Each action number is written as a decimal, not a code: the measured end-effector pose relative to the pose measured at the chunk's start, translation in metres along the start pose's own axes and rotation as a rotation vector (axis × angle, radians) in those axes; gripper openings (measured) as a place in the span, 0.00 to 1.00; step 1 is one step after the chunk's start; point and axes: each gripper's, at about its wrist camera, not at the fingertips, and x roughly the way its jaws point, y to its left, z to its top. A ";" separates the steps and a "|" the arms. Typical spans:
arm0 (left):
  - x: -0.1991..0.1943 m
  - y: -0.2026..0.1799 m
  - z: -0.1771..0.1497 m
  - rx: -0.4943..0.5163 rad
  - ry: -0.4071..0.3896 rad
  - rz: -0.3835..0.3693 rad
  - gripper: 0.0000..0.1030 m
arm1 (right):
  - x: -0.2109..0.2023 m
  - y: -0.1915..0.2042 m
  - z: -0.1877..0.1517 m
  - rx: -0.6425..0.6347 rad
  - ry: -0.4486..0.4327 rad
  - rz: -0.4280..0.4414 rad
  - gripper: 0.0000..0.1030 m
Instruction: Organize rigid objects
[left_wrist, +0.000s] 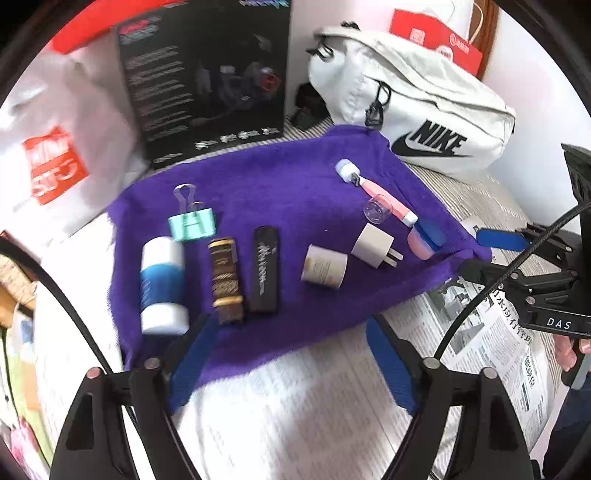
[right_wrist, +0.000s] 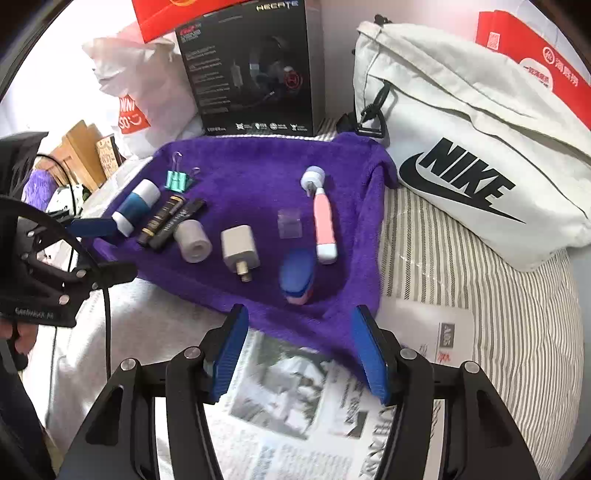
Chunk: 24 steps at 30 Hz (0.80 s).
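Nearest, the left gripper is held wide open with nothing between its blue pads, over the towel's near edge. The right gripper is parted too, empty, above newspaper. On the fuzzy purple towel, a row is laid out: white-and-blue bottle, gold-banded tube, black stick, small cylinder, square charger, blue-and-pink oval piece. Bare towel is left behind them. Farther back, a teal clip and a pink roller are seen.

Bottle, clip, lighter, charger and roller lie on purple towel.
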 end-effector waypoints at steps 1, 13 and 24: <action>-0.004 0.001 -0.002 -0.013 -0.007 0.005 0.86 | -0.004 0.003 -0.001 0.006 -0.004 0.006 0.57; -0.050 -0.002 -0.035 -0.133 -0.082 0.063 0.92 | -0.044 0.028 -0.022 0.082 -0.062 -0.084 0.99; -0.079 -0.019 -0.050 -0.151 -0.143 0.099 0.98 | -0.065 0.026 -0.043 0.158 -0.057 -0.152 1.00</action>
